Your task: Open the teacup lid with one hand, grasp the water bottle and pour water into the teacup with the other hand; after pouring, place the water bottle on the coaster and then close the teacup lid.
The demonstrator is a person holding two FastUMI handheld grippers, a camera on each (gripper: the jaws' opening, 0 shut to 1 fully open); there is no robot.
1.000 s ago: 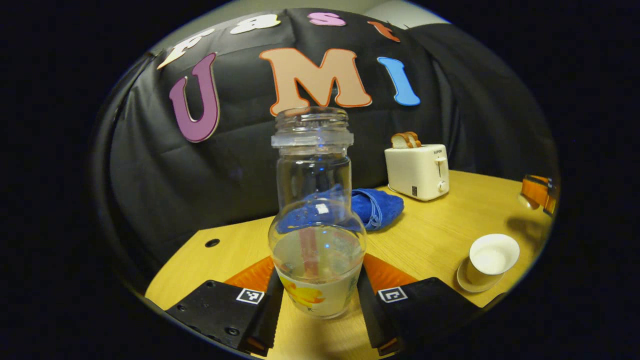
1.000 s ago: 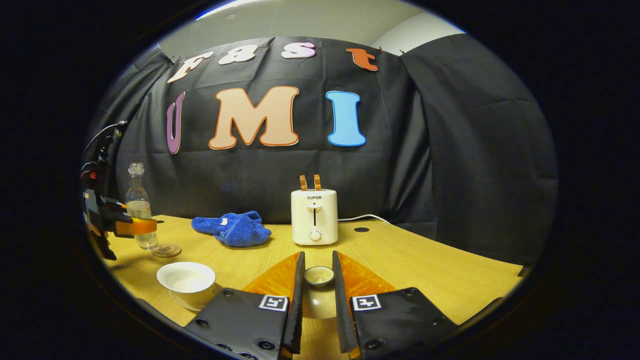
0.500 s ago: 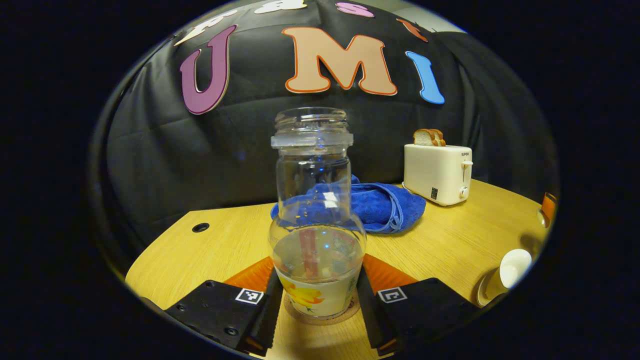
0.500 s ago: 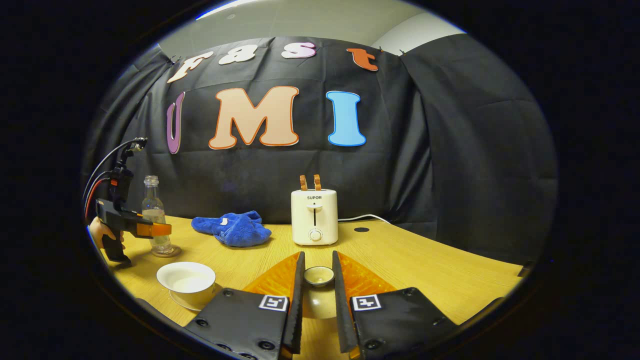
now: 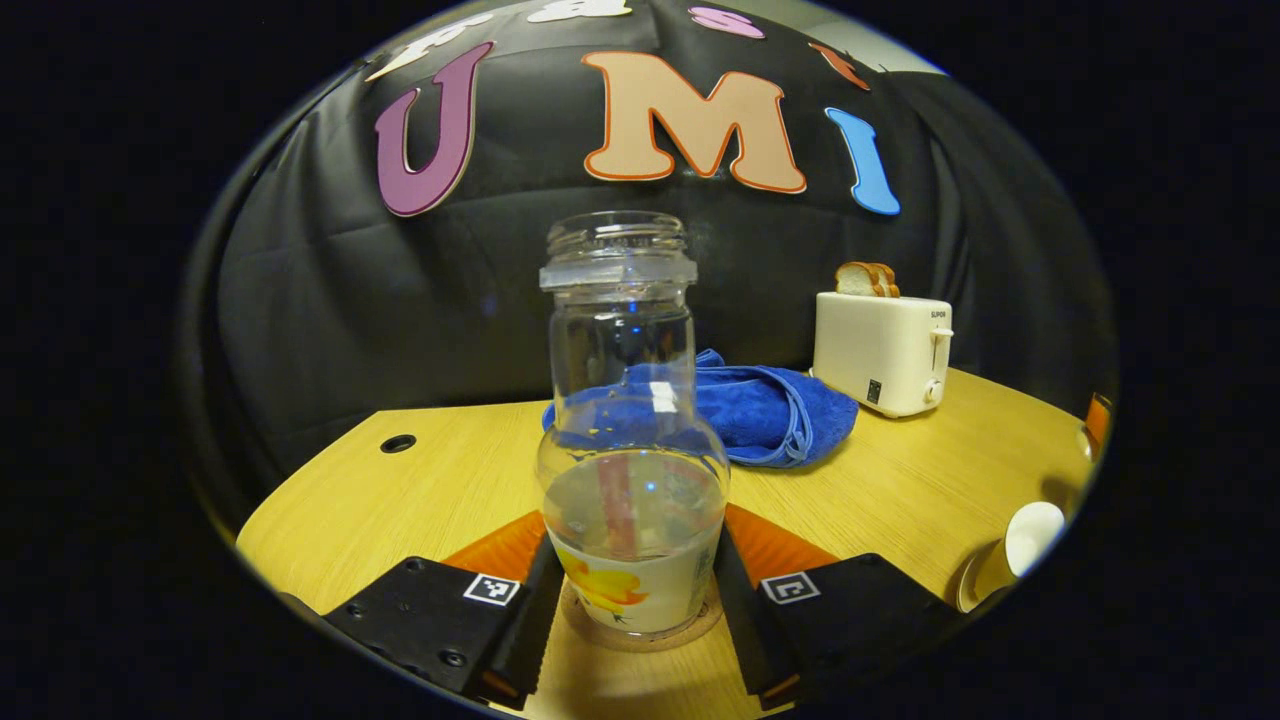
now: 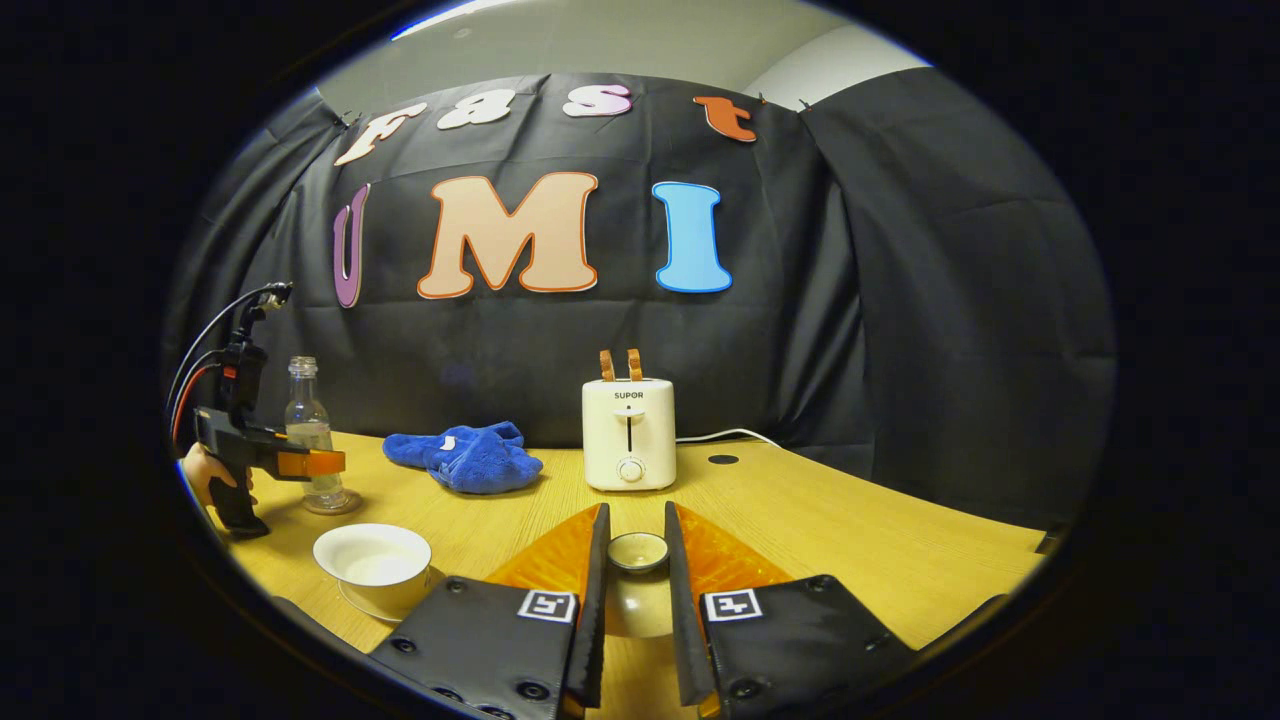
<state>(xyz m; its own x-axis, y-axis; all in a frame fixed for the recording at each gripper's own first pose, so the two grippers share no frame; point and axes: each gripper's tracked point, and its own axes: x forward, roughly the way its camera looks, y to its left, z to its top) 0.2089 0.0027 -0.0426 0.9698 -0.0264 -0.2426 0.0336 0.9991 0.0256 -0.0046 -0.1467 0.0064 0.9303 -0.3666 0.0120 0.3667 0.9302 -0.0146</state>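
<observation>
The clear water bottle [image 5: 630, 430], partly filled and uncapped, stands upright on a round coaster [image 5: 640, 634]. My left gripper [image 5: 634, 590] is shut on its lower body, one finger on each side. In the right gripper view the same bottle [image 6: 304, 415] and left gripper [image 6: 318, 463] are at the far left, over the coaster [image 6: 336, 505]. The white teacup [image 6: 372, 556] stands uncovered on its saucer, also seen as the teacup [image 5: 1030, 526] at the right edge. My right gripper [image 6: 636, 556] is shut on the knob of the teacup lid [image 6: 637, 551], held above the table.
A white toaster [image 6: 629, 432] with bread stands at the back, its cable trailing right. A blue cloth [image 6: 466, 458] lies left of it, behind the bottle. A hand [image 6: 198, 470] holds the left gripper. The wooden table [image 6: 850, 530] has a round hole [image 6: 722, 460].
The left gripper carried the bottle away from the teacup and lowered it onto the coaster. The right gripper and the lid stayed still.
</observation>
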